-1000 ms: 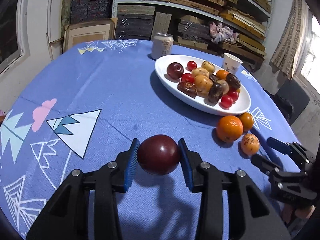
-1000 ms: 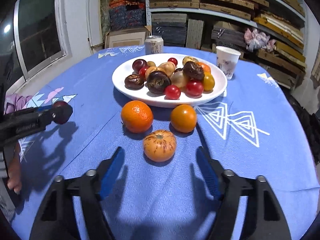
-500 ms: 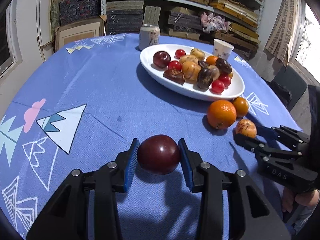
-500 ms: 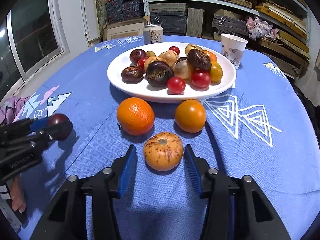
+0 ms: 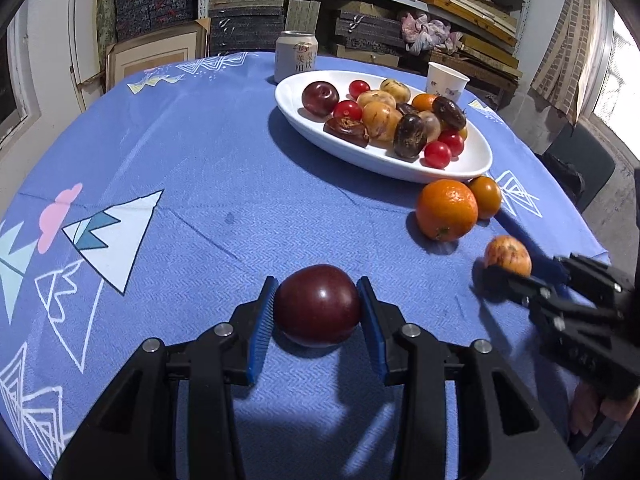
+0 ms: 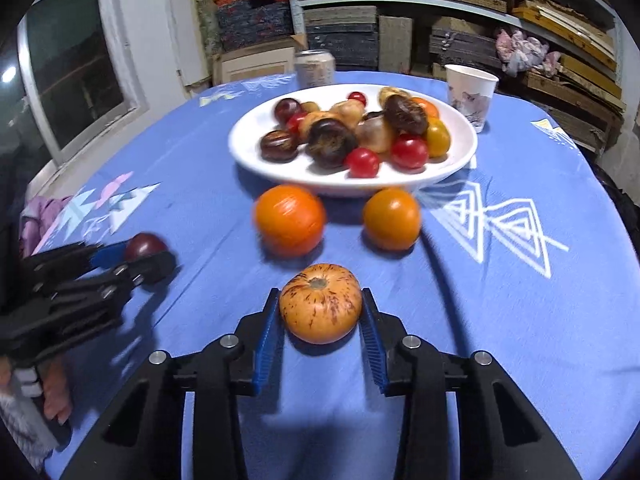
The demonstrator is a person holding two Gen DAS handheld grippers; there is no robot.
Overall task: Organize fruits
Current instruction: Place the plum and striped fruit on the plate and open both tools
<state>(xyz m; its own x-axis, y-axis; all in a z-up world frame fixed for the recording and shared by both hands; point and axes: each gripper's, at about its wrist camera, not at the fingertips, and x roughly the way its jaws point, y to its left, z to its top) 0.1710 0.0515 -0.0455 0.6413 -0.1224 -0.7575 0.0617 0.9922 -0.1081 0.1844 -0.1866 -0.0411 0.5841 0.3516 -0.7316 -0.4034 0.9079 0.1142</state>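
Observation:
My left gripper (image 5: 318,312) is shut on a dark red plum (image 5: 317,305) and holds it just above the blue tablecloth. My right gripper (image 6: 320,312) is shut on a speckled orange tomato (image 6: 320,302); it also shows in the left wrist view (image 5: 508,256). A white oval plate (image 5: 384,160) holds several plums, cherry tomatoes and dark fruits. An orange (image 5: 446,209) and a smaller orange tomato (image 5: 485,197) lie on the cloth in front of the plate. In the right wrist view the plate (image 6: 256,160), orange (image 6: 290,220) and orange tomato (image 6: 392,218) lie ahead.
A drink can (image 5: 296,60) and a paper cup (image 5: 446,80) stand behind the plate. The round table's edge curves close on the right (image 5: 592,240). Shelves of stacked boxes fill the background. My left gripper shows at the left of the right wrist view (image 6: 132,256).
My right gripper has moved forward and closed its fingers on the speckled orange tomato. My left gripper still holds the plum and has shifted a little toward the plate.

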